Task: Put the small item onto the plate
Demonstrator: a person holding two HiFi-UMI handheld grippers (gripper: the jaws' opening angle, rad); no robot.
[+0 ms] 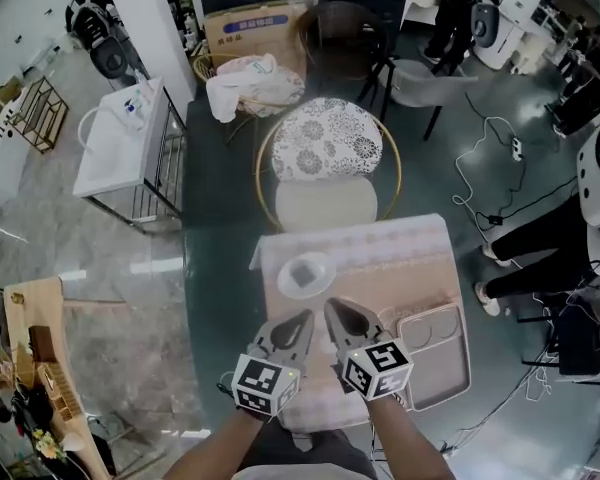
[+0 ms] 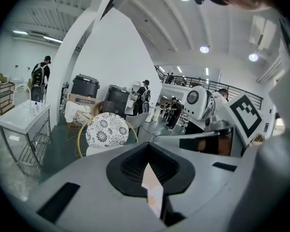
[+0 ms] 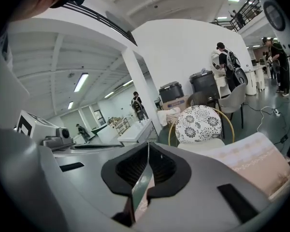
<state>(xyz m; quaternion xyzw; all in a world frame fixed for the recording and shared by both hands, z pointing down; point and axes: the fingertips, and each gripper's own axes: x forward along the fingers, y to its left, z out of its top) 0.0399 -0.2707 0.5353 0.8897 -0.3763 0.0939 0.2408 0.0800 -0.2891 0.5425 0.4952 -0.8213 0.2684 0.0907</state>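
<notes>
The left gripper and the right gripper are both clenched and empty, near the plate. A grey item seems to lie on it already, so little appears left.

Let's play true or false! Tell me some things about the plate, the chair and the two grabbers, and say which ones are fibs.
1. The white plate sits on the table with the pink cloth. True.
2. The chair behind the table has a plain black back. False: its back is white with a flower pattern.
3. The right gripper is wide open. False: its jaws are together, with nothing between them.
4. A tray lies on the table to the right of the grippers. True.
5. The left gripper is holding the plate. False: it is short of the plate, jaws together and empty.
</notes>
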